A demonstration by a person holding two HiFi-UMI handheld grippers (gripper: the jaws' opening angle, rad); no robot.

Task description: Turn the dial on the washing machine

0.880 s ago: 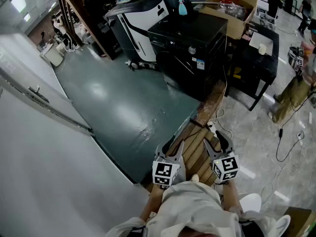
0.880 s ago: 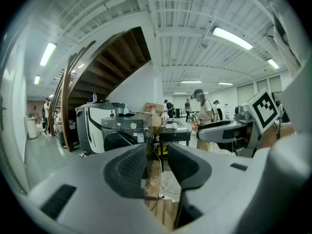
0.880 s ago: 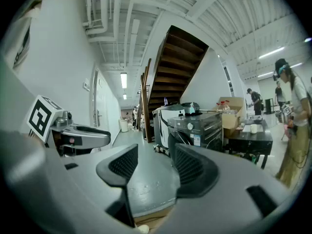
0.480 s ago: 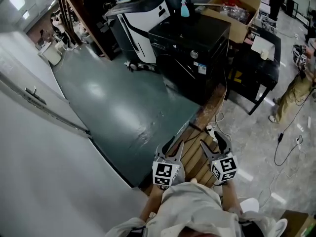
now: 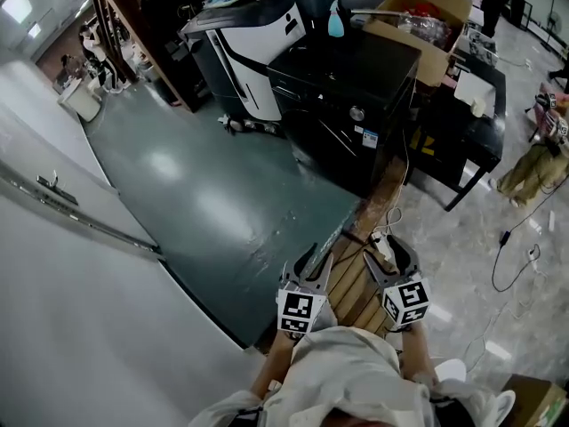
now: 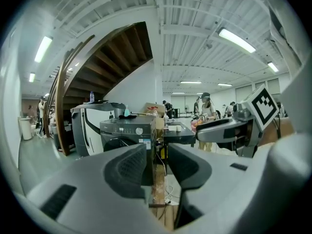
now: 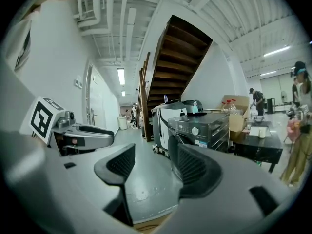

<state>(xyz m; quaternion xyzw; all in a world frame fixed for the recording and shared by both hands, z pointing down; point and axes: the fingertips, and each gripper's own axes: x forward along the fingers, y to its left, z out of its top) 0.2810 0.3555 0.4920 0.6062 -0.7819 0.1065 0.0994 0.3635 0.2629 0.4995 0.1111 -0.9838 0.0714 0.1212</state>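
The black washing machine stands well ahead across the floor, its round silver dial on the front panel. It also shows far off in the left gripper view as the washing machine with its dial, and in the right gripper view as the washing machine with its dial. My left gripper and right gripper are held close to my body, side by side, far from the machine. Both are open with nothing between their jaws, as with the left gripper and the right gripper in their own views.
A white and black appliance stands left of the washer, and a blue spray bottle stands on top of it. To its right are a cardboard box and a black table. Wooden planks and cables lie on the floor. A white wall runs along the left.
The view has shifted a little toward the washing machine, which sits slightly lower and further right in the head view. Both grippers keep their place near my body, still open.
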